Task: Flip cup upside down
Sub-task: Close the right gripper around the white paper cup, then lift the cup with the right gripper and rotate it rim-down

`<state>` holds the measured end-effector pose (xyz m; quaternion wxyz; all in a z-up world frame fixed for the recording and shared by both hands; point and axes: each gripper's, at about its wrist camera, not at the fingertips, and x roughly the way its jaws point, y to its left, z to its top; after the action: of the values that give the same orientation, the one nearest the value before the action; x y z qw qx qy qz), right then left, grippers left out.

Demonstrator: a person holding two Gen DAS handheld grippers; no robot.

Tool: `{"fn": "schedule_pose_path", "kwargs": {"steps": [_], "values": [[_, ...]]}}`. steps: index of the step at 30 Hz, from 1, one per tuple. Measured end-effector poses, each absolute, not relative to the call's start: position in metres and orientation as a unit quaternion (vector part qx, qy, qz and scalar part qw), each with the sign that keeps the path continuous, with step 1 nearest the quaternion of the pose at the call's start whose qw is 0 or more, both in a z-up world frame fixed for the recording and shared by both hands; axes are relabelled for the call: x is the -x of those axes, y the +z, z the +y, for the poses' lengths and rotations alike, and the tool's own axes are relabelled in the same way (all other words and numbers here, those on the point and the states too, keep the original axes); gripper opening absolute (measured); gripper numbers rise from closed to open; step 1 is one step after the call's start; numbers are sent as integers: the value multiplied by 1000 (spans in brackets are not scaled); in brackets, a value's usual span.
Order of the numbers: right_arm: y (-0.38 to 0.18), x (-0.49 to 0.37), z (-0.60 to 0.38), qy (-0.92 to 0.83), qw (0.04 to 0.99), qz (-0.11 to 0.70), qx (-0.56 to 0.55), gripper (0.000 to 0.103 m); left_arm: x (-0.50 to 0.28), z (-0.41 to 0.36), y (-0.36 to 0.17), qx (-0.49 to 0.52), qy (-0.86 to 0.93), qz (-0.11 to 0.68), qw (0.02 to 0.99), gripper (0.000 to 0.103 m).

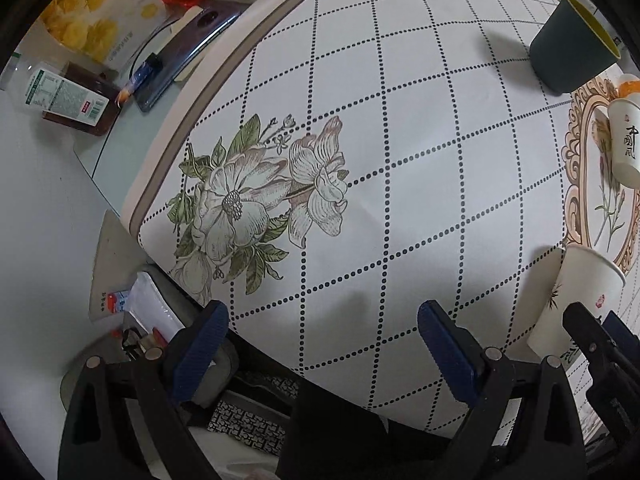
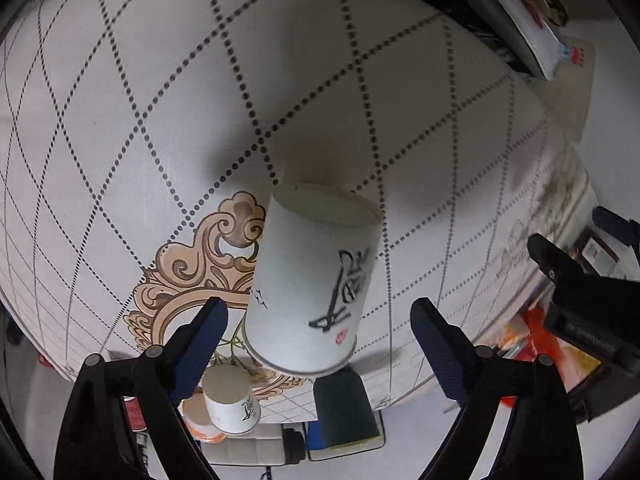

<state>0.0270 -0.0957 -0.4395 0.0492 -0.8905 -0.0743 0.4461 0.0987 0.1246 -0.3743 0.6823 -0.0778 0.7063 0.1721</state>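
In the left wrist view, the left gripper [image 1: 322, 354] is seen with its fingers spread apart and nothing between them, above the table [image 1: 400, 140] with its dotted-grid cloth. A white paper cup [image 1: 576, 300] is seen at the right edge, beside the right gripper.

In the right wrist view, the right gripper [image 2: 320, 344] is seen released, fingers wide, with the paper cup [image 2: 312, 280] between them, untouched, base facing the camera. A dark green cup [image 2: 344, 412] and a smaller white cup [image 2: 230, 404] are seen nearby.
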Motion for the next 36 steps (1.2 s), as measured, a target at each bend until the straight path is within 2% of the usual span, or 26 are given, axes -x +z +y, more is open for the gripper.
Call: {"fn": "schedule_pose_path", "kwargs": {"steps": [9, 11, 13, 14, 28, 32, 36], "values": [[-450, -43, -94, 450, 26, -84, 889, 91, -100, 129, -377, 75, 172, 708, 681, 97], [-453, -46, -92, 451, 30, -82, 888, 85, -101, 129, -376, 71, 171, 707, 682, 97], [-455, -48, -90, 449, 31, -80, 889, 71, -104, 129, -375, 70, 170, 707, 683, 97], [-458, -51, -89, 446, 31, -79, 891, 69, -105, 129, -375, 69, 169, 707, 683, 97], [-456, -55, -54, 450, 127, -5, 884, 66, -111, 125, -366, 59, 165, 708, 684, 97], [-452, -62, -35, 442, 175, 44, 879, 65, -112, 125, -361, 52, 165, 706, 687, 97], [-443, -79, -13, 434, 231, 130, 861, 65, -114, 123, -355, 46, 163, 703, 690, 97]]}}
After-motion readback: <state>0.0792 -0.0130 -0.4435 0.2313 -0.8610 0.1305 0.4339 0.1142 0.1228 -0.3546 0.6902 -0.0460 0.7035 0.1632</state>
